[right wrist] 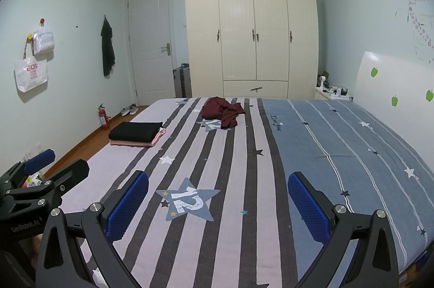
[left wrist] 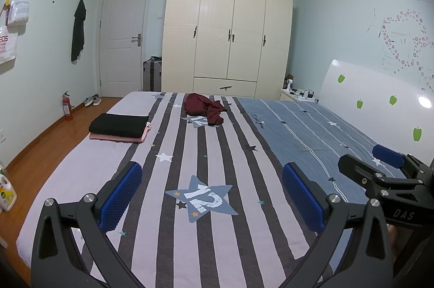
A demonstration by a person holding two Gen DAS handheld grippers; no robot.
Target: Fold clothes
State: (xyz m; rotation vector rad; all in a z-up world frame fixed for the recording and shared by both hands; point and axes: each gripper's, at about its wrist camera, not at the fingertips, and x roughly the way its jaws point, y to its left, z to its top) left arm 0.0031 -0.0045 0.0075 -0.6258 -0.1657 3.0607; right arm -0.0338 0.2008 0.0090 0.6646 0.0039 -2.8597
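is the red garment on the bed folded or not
Not folded. The red garment lies crumpled in a loose heap on the bed, unlike the flat black and pink stack nearby.

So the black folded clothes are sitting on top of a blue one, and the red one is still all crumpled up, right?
Almost. The black folded clothes sit on a pink one, not a blue one; the left wrist view shows the pink edge sticking out underneath. The rest is right: the dark red garment lies crumpled farther up the bed.

Pink garment (left wrist: 119, 137) mostly hidden under black one (left wrist: 119, 122) — bag (left wrist: 6, 43) edge-cropped.
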